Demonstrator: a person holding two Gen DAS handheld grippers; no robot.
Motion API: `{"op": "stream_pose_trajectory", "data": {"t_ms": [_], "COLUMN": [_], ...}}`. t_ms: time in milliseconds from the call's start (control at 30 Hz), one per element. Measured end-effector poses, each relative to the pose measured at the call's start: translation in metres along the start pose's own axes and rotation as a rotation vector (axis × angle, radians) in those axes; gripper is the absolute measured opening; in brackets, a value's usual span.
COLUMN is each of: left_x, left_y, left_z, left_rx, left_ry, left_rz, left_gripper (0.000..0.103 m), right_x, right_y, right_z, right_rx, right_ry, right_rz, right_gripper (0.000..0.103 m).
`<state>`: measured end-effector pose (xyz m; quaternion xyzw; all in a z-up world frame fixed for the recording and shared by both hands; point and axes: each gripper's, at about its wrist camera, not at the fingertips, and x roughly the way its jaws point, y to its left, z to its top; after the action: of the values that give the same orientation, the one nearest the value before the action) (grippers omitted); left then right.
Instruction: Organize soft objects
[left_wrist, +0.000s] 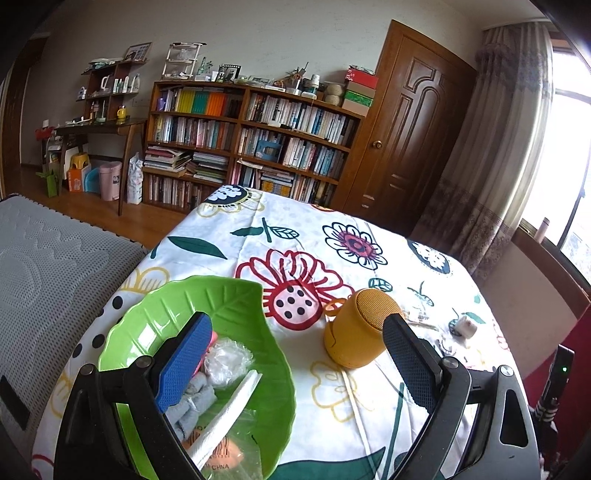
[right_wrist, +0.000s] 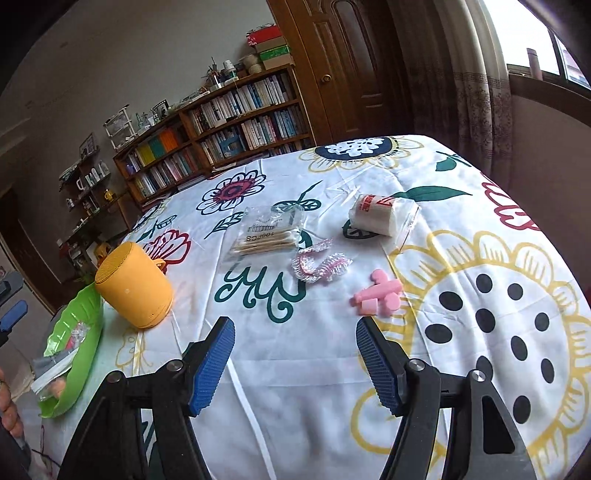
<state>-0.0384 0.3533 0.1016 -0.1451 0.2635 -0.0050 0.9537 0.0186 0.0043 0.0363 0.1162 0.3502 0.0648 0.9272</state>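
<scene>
Two claws, both spread wide, gripping nothing. My left gripper hangs over the green leaf plate, which holds a grey cloth and wrapped bits. Yellow speaker beside it. Right gripper hovers short of cotton swabs, pink sponge pieces, cotton pack, all on the tablecloth.

A long wooden bookcase packed with books is set against the far wall, flanked rightward by a panelled brown door and a daylit curtained window.
</scene>
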Motion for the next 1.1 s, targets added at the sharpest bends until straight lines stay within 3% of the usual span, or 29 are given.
{"op": "stream_pose_trajectory", "data": {"t_ms": [267, 633, 967, 1100], "left_x": [0.003, 0.016, 0.033, 0.038], "left_y": [-0.027, -0.071, -0.113, -0.126], "left_z": [0.009, 0.007, 0.003, 0.0], "left_rx": [0.031, 0.141, 0.223, 0.254], "left_ry": [-0.017, -0.023, 0.004, 0.011], "left_rz": [-0.027, -0.056, -0.095, -0.104], "left_gripper": [0.096, 0.097, 0.097, 0.097], "right_x": [0.018, 0.047, 0.051, 0.049], "right_y": [-0.015, -0.025, -0.03, -0.036], "right_z": [0.009, 0.018, 0.023, 0.025], "right_rx": [-0.079, -0.117, -0.146, -0.122], "right_ry": [0.022, 0.106, 0.11, 0.104], "right_rz": [-0.092, -0.139, -0.165, -0.151], "right_gripper": [0.078, 0.078, 0.047, 0.042]}}
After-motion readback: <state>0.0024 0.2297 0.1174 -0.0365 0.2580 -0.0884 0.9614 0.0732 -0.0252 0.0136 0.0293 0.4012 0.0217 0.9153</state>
